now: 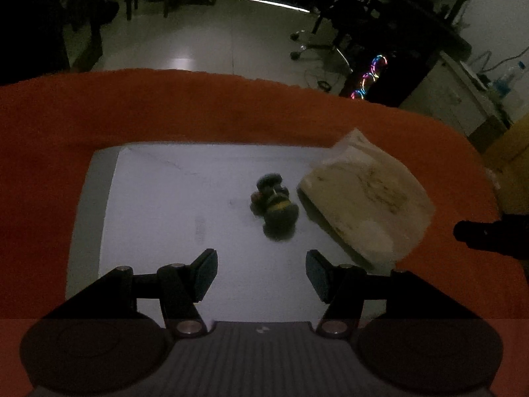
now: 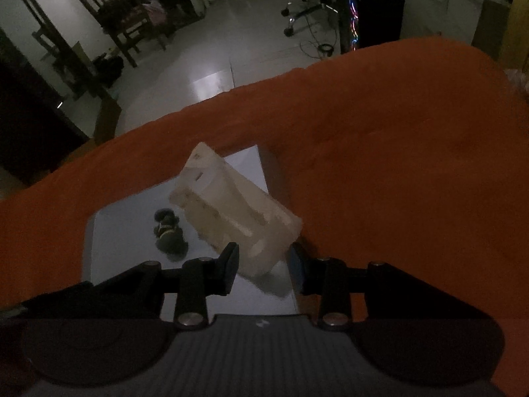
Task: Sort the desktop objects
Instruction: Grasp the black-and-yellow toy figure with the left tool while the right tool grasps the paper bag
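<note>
A small dark toy figure (image 1: 276,208) with a yellow stripe lies on its side on a white board (image 1: 165,198) laid over an orange cloth (image 1: 231,109). My left gripper (image 1: 261,264) hovers open just short of the toy, with nothing between its fingers. A pale translucent plastic package (image 1: 363,198) hangs tilted over the board's right edge. In the right wrist view my right gripper (image 2: 264,258) is shut on the near end of the package (image 2: 231,205), with the toy (image 2: 168,231) to its left on the board (image 2: 112,231). A dark part of the right gripper (image 1: 479,231) shows at the left view's right edge.
The orange cloth (image 2: 396,165) covers the table around the board and ends at a far edge. Beyond it are a pale tiled floor (image 1: 198,39), a wooden chair (image 2: 115,16), an office chair base (image 1: 310,46) and a computer with coloured lights (image 1: 370,76). The room is dim.
</note>
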The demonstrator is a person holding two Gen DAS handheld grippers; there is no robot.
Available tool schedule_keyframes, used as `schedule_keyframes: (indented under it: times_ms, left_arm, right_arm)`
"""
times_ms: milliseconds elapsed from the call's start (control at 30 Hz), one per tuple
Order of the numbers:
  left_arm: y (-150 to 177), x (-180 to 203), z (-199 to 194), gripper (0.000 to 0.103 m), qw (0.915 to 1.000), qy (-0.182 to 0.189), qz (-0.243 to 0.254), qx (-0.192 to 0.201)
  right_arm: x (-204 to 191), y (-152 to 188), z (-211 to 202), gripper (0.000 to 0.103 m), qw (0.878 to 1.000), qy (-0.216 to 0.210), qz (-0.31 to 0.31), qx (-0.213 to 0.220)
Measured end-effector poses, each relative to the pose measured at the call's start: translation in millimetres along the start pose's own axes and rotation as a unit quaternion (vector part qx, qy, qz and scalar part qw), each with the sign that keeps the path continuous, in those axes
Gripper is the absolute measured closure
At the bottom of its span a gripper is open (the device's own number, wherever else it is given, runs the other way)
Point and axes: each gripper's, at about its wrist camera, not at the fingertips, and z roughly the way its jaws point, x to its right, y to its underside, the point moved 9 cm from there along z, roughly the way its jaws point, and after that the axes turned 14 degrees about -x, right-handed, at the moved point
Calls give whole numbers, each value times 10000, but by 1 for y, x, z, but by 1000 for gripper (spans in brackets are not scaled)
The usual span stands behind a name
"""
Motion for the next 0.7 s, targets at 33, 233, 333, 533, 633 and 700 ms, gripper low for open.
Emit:
schedule_keyframes:
  times_ms: [33, 233, 333, 533, 633, 700]
  left_arm:
    - [-3, 0, 4, 48, 10000, -43, 56, 63]
    - [-14, 4, 33, 48, 9999, 32, 114, -100]
    - [-20, 7, 45, 48, 9999, 86, 72, -81]
    - [-28, 19, 68, 48, 9996, 142, 81, -219]
    - [-35, 18, 75, 47, 9998, 58, -74, -183]
    - [-38, 15, 80, 47, 9996, 48, -192, -207]
  right_arm:
    - [0, -3, 2, 65, 10000, -19, -3, 12]
    - [3, -23, 20, 65, 9999, 82, -114, 16]
    - [3, -26, 34, 65, 9996, 113, -222, -144]
    - [2, -27, 49, 81, 9968, 470, -617, -170]
    - [1, -24, 50, 90, 9957, 517, -760, -134]
    - [2, -18, 46, 92, 9960, 471, -752, -96]
